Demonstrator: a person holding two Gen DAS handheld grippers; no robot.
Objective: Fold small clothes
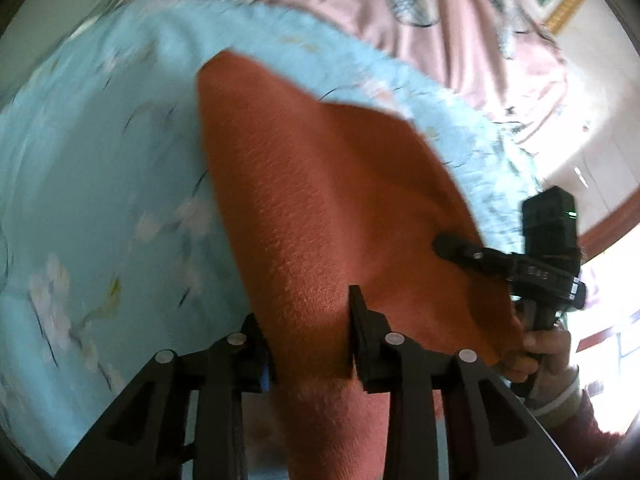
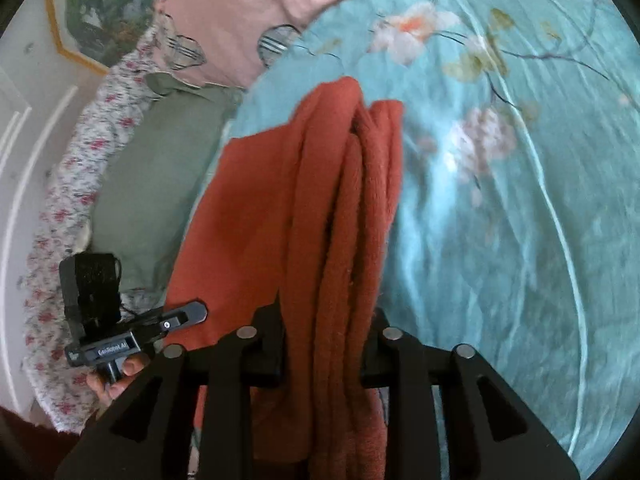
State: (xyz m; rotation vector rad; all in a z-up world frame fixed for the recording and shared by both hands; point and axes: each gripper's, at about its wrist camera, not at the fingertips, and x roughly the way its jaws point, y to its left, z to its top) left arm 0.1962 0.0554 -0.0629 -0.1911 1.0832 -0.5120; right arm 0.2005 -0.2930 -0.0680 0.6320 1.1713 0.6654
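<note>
A rust-orange knit garment (image 1: 312, 200) hangs stretched above the light blue floral bedspread (image 1: 100, 184). My left gripper (image 1: 310, 320) is shut on its near edge, cloth running between the fingers. In the left wrist view my right gripper (image 1: 448, 246) pinches the garment's right edge. In the right wrist view the garment (image 2: 320, 200) drapes in bunched folds through my right gripper (image 2: 326, 328), which is shut on it. The left gripper (image 2: 196, 312) shows there at lower left, holding the flat part.
A pink patterned sheet (image 1: 420, 12) lies beyond the bedspread. A green pillow (image 2: 156, 184) and a floral quilt (image 2: 64, 208) lie at the bed's left side. A framed picture (image 2: 96, 12) hangs on the wall.
</note>
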